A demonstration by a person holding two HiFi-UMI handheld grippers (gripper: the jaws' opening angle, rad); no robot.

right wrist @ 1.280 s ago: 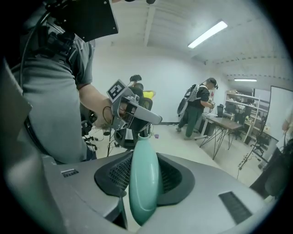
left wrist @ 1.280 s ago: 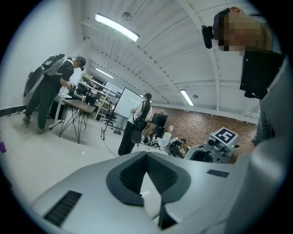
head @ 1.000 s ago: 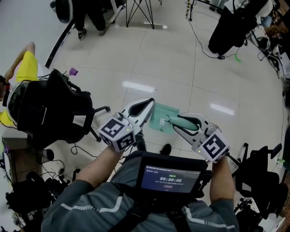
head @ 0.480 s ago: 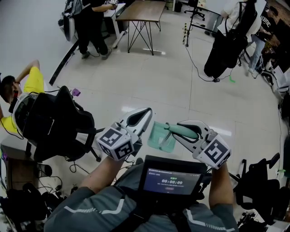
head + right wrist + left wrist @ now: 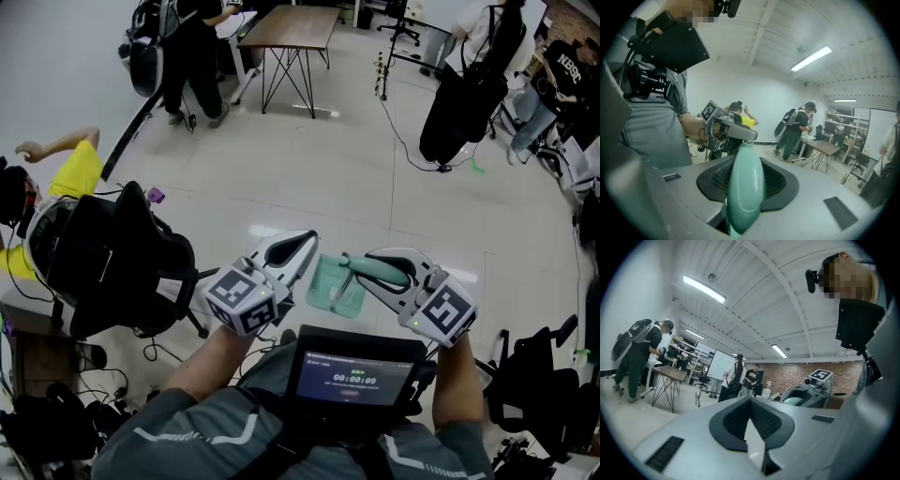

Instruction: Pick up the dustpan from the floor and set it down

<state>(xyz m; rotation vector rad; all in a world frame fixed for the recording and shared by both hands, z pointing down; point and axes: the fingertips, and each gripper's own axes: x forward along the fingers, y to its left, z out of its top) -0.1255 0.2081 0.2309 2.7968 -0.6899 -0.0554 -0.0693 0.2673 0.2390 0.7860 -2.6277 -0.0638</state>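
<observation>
Dustpan (image 5: pixel 335 286): we hold it clear of the floor (image 5: pixel 356 178) by its handle (image 5: pixel 745 187), right gripper (image 5: pixel 364 266) clamped there for carrying; left gripper (image 5: pixel 306 244) closed, empty, spare alongside.

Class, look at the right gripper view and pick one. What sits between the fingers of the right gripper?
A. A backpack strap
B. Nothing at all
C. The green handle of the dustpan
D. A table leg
C: the right gripper view shows the green handle of the dustpan lying between the fingers of the right gripper, which are closed on it.
</observation>
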